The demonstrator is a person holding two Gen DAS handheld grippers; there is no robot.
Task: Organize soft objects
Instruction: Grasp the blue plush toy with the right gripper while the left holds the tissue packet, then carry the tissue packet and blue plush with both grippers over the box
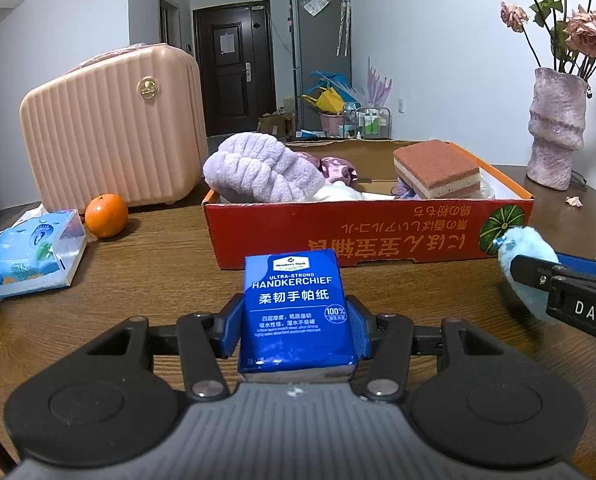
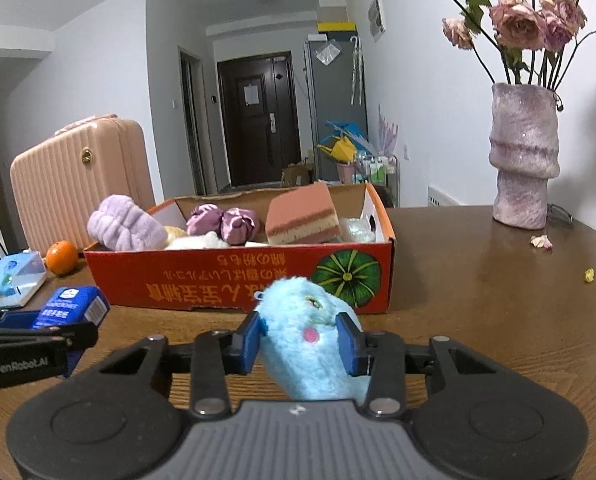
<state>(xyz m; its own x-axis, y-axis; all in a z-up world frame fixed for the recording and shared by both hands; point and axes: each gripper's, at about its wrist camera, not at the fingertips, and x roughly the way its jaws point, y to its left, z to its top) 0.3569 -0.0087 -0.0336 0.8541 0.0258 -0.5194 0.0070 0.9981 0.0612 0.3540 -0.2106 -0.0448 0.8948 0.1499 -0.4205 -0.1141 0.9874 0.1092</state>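
Observation:
My left gripper [image 1: 295, 322] is shut on a blue handkerchief pack [image 1: 296, 312], held just above the wooden table in front of the red cardboard box [image 1: 370, 232]. My right gripper [image 2: 303, 340] is shut on a light blue plush toy [image 2: 308, 340], its blue pads pressing into the fur on both sides. The plush toy [image 1: 528, 264] also shows at the right edge of the left wrist view. The box [image 2: 238, 276] holds a lilac fluffy headband [image 2: 124, 222], purple scrunchies [image 2: 222, 220], a brown sponge [image 2: 302, 216] and pale soft items.
A pink ribbed case [image 1: 114, 128] stands at the back left, with an orange [image 1: 106, 216] and a tissue pack [image 1: 32, 252] beside it. A lilac vase with dried roses [image 2: 524, 156] stands at the back right; petals [image 2: 541, 242] and crumbs lie near it.

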